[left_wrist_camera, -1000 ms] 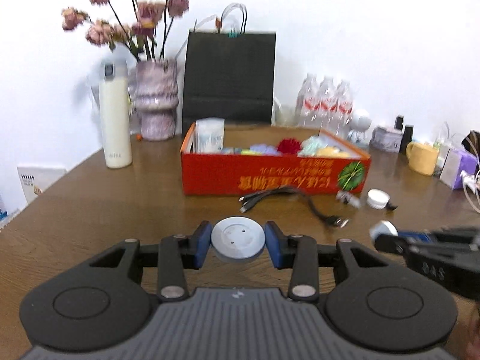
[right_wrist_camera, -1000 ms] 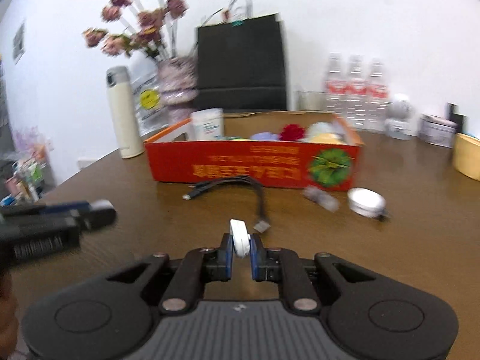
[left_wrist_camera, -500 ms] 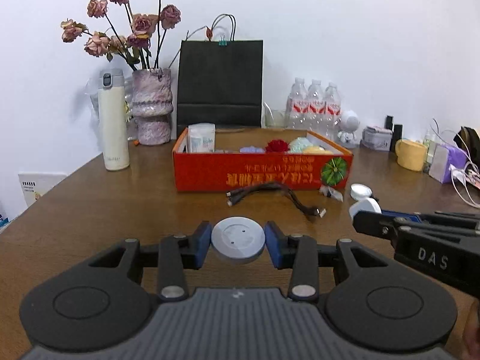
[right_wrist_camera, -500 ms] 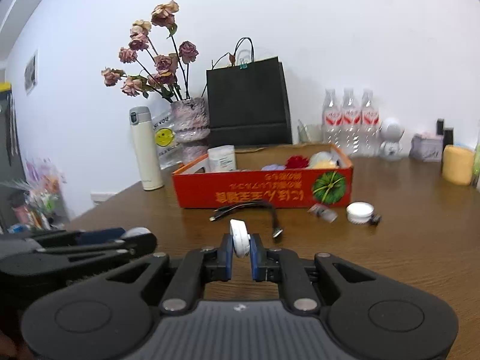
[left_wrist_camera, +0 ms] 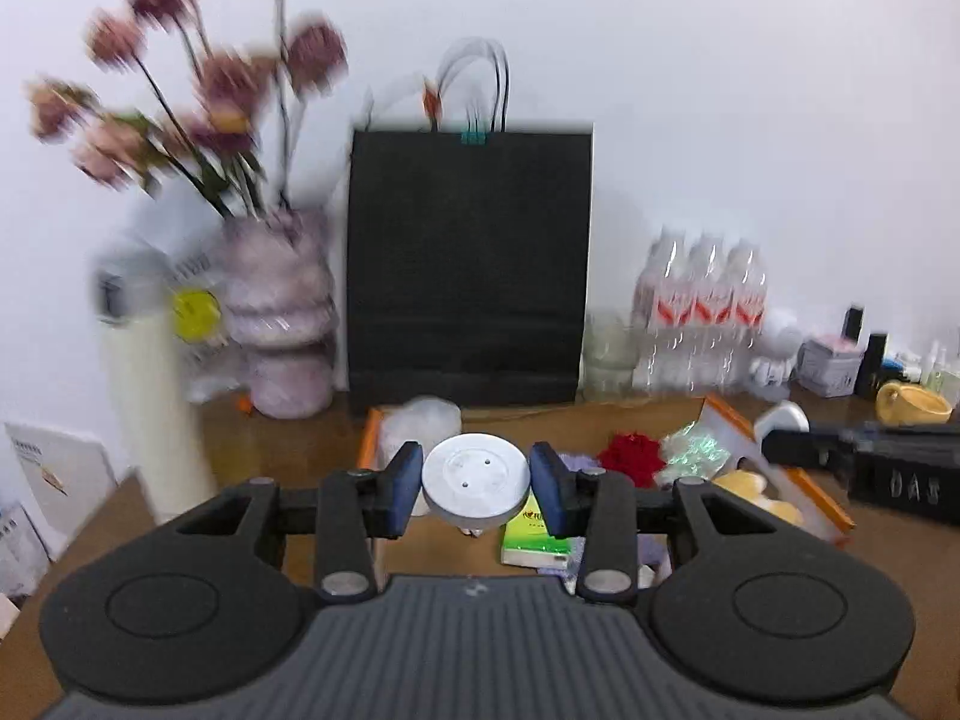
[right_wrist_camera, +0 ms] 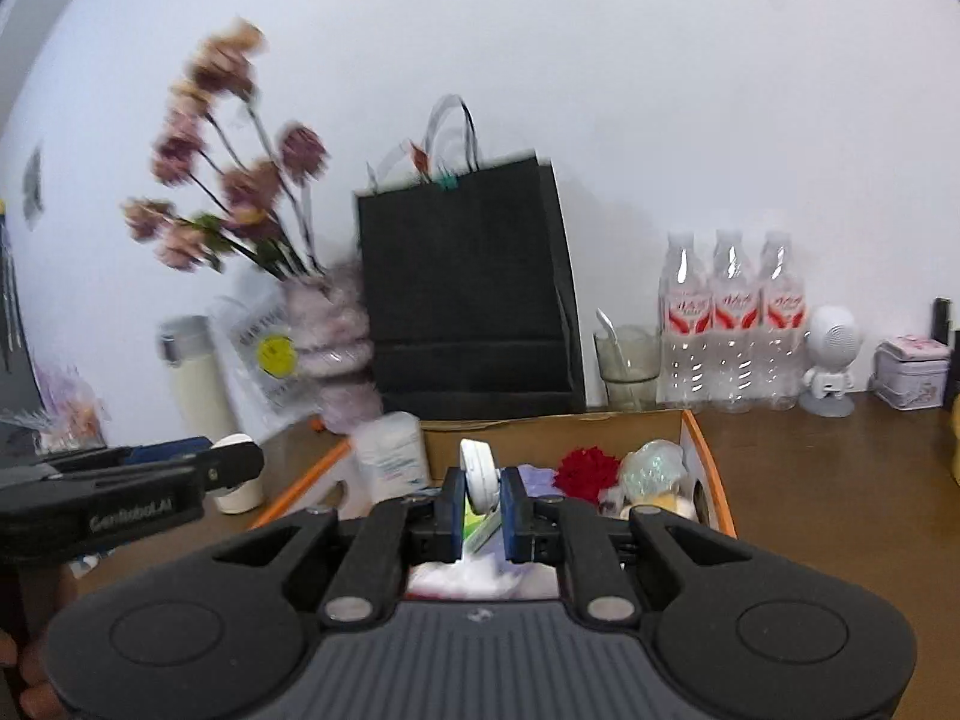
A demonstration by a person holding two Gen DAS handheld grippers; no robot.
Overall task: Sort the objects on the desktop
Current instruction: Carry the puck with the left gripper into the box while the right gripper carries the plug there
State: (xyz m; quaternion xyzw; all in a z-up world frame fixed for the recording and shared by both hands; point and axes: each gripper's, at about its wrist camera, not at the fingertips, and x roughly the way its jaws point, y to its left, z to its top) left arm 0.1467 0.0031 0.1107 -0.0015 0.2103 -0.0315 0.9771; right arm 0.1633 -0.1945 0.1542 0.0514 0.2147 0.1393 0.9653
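Both hand-held grippers (left_wrist_camera: 477,483) (right_wrist_camera: 483,495) tilt downward over box (right_wrist_camera: 708,468).

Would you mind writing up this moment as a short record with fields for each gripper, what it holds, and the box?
left gripper: shut on flat round white disc
right gripper: shut on small white disc, held on edge
orange box: open, under both grippers
box contents: red pom-pom, green packet
behind box: black paper bag
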